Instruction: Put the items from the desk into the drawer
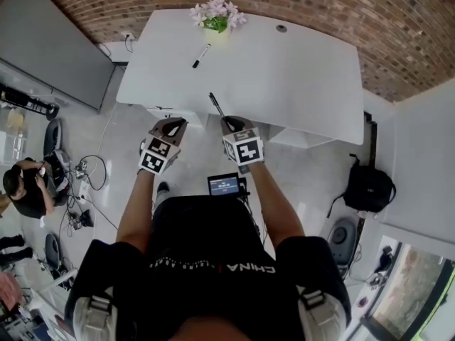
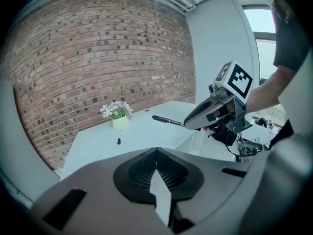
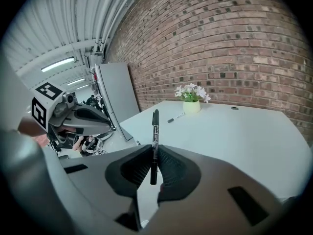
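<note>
**Head view:** You held both grippers above open floor just short of the near edge of the white desk [image 1: 298, 84]. The right gripper [image 1: 229, 123] carried a black pen [image 1: 215, 104] that pointed at the desk. A marker [image 1: 201, 55] lay far back, near the flower pot [image 1: 217, 21].

**Left gripper view:** Your left gripper [image 2: 156, 151] was closed on nothing.

**Right gripper view:** The jaws were clamped on the pen, with bare desktop ahead as far as the brick wall [image 3: 234, 43].

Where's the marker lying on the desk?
Head view: the marker lies on the white desk, far left side, beside the flower pot, slightly nearer the person.
</note>
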A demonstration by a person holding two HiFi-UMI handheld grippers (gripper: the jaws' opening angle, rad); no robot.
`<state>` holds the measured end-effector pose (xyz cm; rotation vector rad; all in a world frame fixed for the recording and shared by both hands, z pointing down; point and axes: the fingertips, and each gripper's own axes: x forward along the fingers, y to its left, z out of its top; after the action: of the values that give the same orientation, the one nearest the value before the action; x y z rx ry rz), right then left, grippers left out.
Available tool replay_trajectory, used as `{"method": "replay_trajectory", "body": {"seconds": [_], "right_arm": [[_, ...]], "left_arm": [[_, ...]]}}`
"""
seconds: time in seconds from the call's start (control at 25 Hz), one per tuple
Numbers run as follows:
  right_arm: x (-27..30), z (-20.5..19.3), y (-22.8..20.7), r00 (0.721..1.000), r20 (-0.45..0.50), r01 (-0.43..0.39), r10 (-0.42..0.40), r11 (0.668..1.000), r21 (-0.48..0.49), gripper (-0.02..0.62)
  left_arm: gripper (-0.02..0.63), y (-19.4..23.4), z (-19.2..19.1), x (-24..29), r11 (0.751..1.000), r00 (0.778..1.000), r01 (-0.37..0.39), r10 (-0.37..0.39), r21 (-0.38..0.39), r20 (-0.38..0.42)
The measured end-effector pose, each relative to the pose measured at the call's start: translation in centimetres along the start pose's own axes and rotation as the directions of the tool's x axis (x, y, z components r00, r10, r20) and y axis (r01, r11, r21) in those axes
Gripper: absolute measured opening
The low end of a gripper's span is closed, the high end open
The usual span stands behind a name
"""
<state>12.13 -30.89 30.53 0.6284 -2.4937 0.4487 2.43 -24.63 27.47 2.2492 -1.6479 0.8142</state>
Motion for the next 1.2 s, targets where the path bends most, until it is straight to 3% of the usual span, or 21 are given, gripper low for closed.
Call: {"method": "replay_trajectory", "body": {"seconds": [0.6,0.96,1.2], "right_arm": [[11.5,4.3,15.7,0.998,-0.033,0.051,-0.052,0.999,-0.019,0.046],[14.9,3.7,24.9,0.985,-0.051,0.163,-0.162,0.986,0.021,0.046],[15.1,3.0,28.0,0.977,-0.071,0.202,-0.199,0.978,0.046,0.046]], "left_arm": [[0.012,16.8,-10.2,-7.5,0.995,0.995,0.096,-0.095,-0.009,0.043],[0.012,21.6,-16.0,-13.7,0.978,0.976,0.208,-0.21,0.033,0.061],[0.012,22.5,-18.3,-15.5,0.968,0.967,0.248,-0.249,0.034,0.048]]}}
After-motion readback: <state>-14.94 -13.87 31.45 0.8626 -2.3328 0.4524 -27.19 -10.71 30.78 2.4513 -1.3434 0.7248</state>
